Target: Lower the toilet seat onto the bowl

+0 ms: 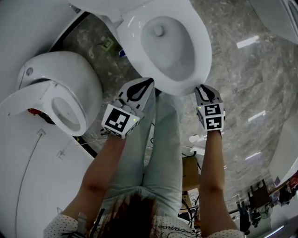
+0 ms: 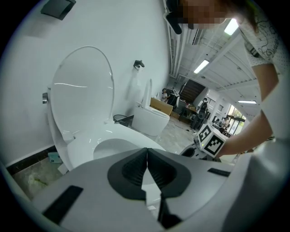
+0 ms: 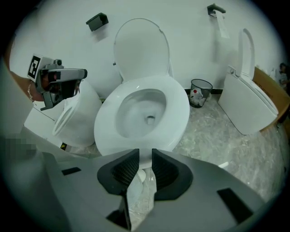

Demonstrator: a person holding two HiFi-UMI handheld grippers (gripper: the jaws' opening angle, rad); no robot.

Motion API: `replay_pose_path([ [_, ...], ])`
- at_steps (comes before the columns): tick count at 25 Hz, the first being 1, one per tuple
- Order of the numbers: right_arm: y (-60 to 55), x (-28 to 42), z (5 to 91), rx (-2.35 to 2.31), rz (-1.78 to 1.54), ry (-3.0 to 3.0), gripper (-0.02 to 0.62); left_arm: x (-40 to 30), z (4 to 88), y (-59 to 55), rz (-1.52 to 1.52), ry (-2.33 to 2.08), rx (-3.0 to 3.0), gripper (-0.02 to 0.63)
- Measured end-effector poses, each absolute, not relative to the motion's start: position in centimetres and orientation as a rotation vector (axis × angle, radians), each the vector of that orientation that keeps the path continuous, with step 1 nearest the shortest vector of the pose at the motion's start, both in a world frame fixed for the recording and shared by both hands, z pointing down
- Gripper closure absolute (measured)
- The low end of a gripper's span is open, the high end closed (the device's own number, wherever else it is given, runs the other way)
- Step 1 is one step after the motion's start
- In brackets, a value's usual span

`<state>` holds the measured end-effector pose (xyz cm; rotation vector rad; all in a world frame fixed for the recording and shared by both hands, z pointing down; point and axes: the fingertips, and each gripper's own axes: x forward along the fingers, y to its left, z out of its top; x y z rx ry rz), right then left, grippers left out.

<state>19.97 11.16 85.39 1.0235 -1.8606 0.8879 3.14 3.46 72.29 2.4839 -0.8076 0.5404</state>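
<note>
White oval plastic toilet seat (image 3: 180,113) flat on ceramic bowl (image 1: 160,44). Left gripper (image 1: 148,82) closed and empty, right gripper (image 1: 200,88) slightly parted and empty. Both at seat's front edge; lowering seems done.

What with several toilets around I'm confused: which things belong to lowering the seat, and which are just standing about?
Job: seat, bowl, raised lid, left gripper, right gripper.
Just about: left-hand toilet, right-hand toilet, bin, paper holder.
</note>
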Motion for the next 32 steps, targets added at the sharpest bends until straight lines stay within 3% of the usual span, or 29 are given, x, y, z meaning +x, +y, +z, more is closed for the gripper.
replay_pose_path([
  [21, 11.4, 20.0, 89.3, 1.016, 0.884, -1.782, 0.537, 0.5, 73.7, 4.0, 0.582, -0.887, 2.432, 0.601],
  [26, 9.8, 19.2, 85.4, 1.092, 0.868, -1.845, 0.578, 0.1, 71.2, 3.3, 0.569, -0.927, 2.45, 0.601],
  [32, 6.4, 19.2, 77.1, 1.175, 0.828, -1.909, 0.581, 0.0, 65.1, 0.3, 0.521, -1.001, 2.48, 0.601],
])
